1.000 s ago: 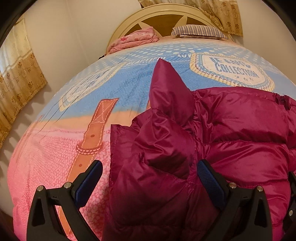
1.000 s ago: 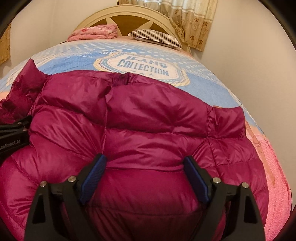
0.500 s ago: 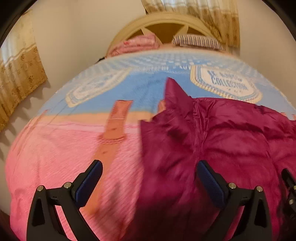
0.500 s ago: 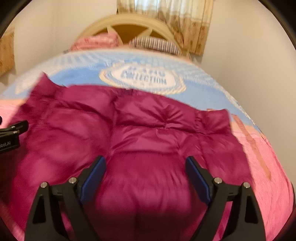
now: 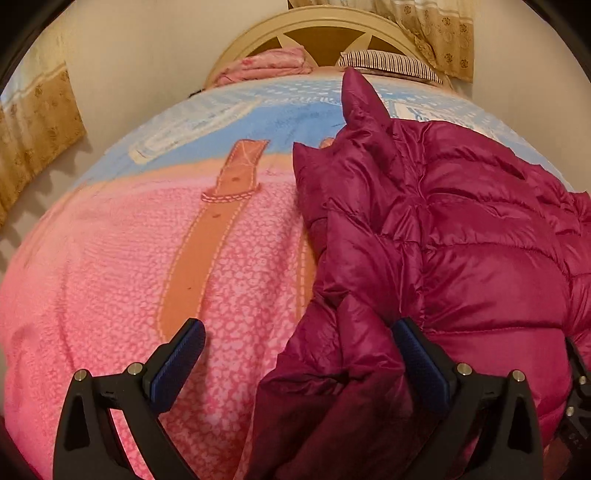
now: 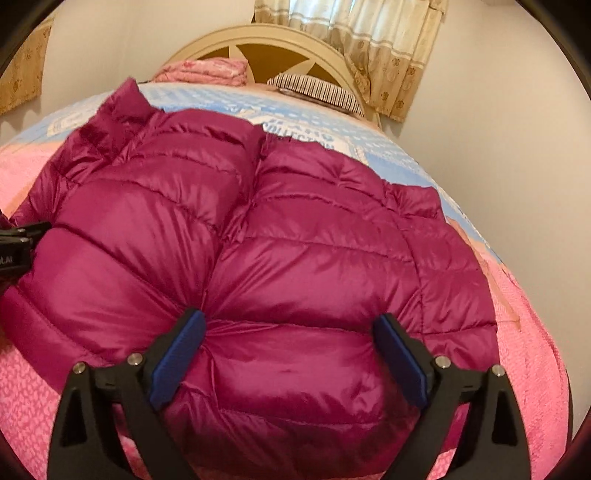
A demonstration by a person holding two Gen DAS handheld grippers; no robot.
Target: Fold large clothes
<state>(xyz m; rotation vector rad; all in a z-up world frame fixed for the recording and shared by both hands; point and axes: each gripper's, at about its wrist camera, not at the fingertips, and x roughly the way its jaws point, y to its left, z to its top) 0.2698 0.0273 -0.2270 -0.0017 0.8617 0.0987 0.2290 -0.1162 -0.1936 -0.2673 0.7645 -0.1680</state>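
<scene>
On the bed, left wrist view: a magenta puffer jacket (image 5: 461, 236) is seen spread over the right half of a pink and blue bedspread (image 5: 110, 277) printed with an orange strap.
Jacket sleeve: one sleeve (image 5: 360, 103) is seen standing up in a point toward the headboard (image 5: 321, 26).
Left gripper (image 5: 297, 363): its jaws are spread wide and released; the jacket's rumpled near edge lies between them, against the right blue pad, while the left pad hangs over bare bedspread.
Far end: a folded pink cloth (image 5: 269, 64) and a striped pillow (image 5: 388, 64) are set by the headboard; curtains (image 5: 439, 33) hang behind.
Right edge: part of the other gripper's black frame is just visible.

Over the bed, right wrist view: the jacket (image 6: 295, 240) fills the middle, quilted side up, on the bedspread (image 6: 535, 362).
Right gripper (image 6: 290, 363): its jaws have just been opening and are held wide; a puffed fold of the jacket bulges between them, and whether the pads still press on it cannot be told.
Left edge: the other gripper's black body is seen at the jacket's side.
</scene>
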